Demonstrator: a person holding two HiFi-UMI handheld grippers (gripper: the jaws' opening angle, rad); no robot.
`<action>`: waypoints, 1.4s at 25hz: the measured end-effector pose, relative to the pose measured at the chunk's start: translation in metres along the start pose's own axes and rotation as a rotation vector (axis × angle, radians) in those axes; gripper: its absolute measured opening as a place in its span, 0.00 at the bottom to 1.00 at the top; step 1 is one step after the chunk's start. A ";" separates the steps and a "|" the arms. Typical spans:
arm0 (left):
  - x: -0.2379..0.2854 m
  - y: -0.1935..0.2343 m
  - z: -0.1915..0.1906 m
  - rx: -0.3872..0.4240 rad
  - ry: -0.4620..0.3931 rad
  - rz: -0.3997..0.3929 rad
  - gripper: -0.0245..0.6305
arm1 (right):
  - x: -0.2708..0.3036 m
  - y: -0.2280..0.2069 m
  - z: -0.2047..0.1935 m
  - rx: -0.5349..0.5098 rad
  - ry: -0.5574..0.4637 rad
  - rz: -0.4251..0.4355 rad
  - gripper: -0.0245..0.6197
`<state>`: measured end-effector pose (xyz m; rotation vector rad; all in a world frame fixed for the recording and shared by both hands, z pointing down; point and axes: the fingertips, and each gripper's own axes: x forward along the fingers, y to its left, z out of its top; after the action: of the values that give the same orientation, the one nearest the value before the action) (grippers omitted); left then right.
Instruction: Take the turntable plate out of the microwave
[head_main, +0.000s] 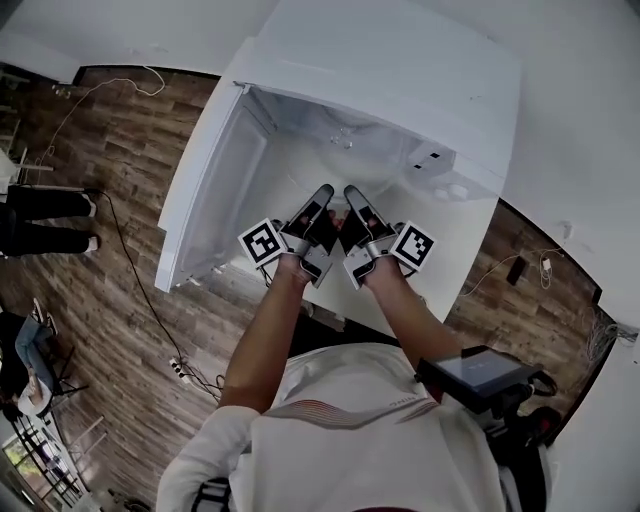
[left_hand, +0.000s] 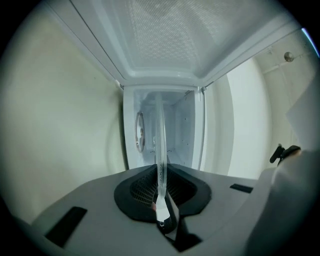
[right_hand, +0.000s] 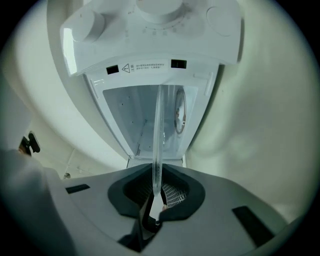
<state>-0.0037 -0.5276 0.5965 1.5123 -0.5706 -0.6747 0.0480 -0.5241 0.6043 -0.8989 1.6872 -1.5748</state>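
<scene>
Right in front of the white microwave (head_main: 400, 70), two bare arms reach out side by side, and each hand holds a gripper. The microwave door (head_main: 200, 190) hangs wide open on the left side. The left gripper (head_main: 322, 195) and the right gripper (head_main: 355, 195) point at the opening, with their tips close together. Each one has a cube with black and white squares, the left cube (head_main: 262, 242) and the right cube (head_main: 413, 245). The turntable plate (left_hand: 160, 145) is made of clear glass. In the left gripper view it shows from the edge as a thin bright strip that runs from the jaws toward the empty white inside of the microwave (left_hand: 165, 135). The left jaws are nearly together and pinch the rim of the plate between their dark pads. In the right gripper view the same plate (right_hand: 158, 140) shows edge-on again, and the right jaws are also narrow and pinch its rim. So both grippers hold the plate, one on each side. Above it in that view is the panel with round knobs (right_hand: 160, 25). From the head view the glass is very hard to see, but the plate seems to sit between the two grippers, just outside the opening. Brown wooden floor (head_main: 110, 180) lies around the microwave, with a thin cable (head_main: 130, 260) running across it. At the far left edge stand another person's legs (head_main: 45, 215).
</scene>
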 end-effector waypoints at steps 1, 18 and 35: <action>-0.008 -0.002 -0.005 0.003 -0.012 0.004 0.11 | -0.006 0.001 -0.006 0.003 0.013 -0.001 0.10; -0.116 -0.067 -0.058 0.040 -0.029 -0.043 0.11 | -0.081 0.067 -0.099 -0.031 0.037 0.040 0.10; -0.247 -0.131 -0.135 0.064 0.075 -0.117 0.12 | -0.188 0.128 -0.214 -0.071 -0.066 0.075 0.10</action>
<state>-0.0864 -0.2507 0.4837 1.6338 -0.4537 -0.6918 -0.0329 -0.2439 0.4919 -0.9028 1.7200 -1.4288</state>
